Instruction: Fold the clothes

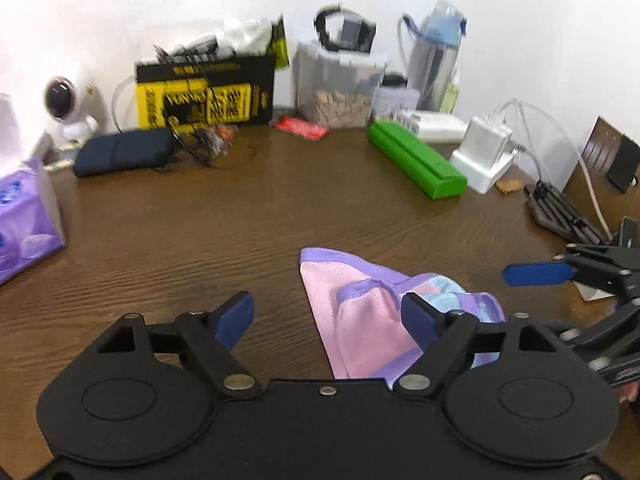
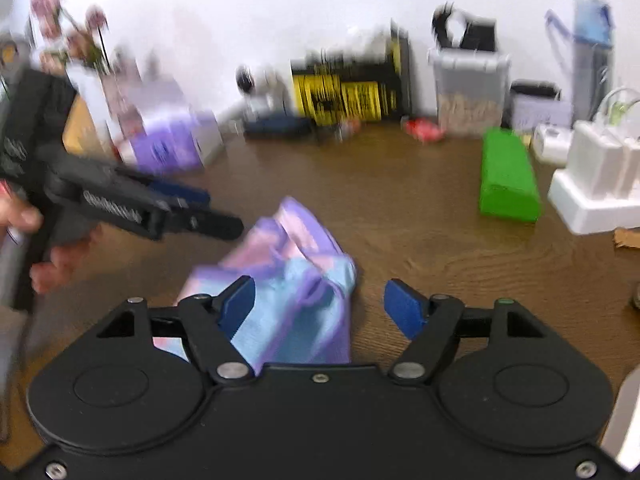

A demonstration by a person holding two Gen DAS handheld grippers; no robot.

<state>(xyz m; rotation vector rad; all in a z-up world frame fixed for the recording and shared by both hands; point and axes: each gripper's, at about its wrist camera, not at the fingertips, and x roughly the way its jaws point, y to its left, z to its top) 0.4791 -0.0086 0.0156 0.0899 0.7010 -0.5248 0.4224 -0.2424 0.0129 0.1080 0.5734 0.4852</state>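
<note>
pink, lilac and pale blue mesh fabric, a small crumpled garment [image 1: 372, 312], lies bunched on the dark brown wood-grain table [image 1: 240, 220], just ahead of both tools. the left gripper [image 1: 327, 316], black with 2 blue-padded fingers, has its jaws spread wide and grips nothing; its right finger sits over the pink part of the garment, its left finger over bare table. the right gripper [image 2: 320, 306], of the same make, is also spread wide and empty, its left finger over the blue part of the cloth and its right finger over bare wood. in the right wrist view the left tool comes in from the left edge, held by a hand [image 2: 44, 256]. along the white wall stand a yellow and black box [image 1: 204, 96], a clear plastic tub [image 1: 340, 88], a green oblong case [image 1: 416, 160], a white charger block [image 1: 484, 152] and a purple tissue pack [image 1: 24, 220]. the right wrist view is blurred.
</note>
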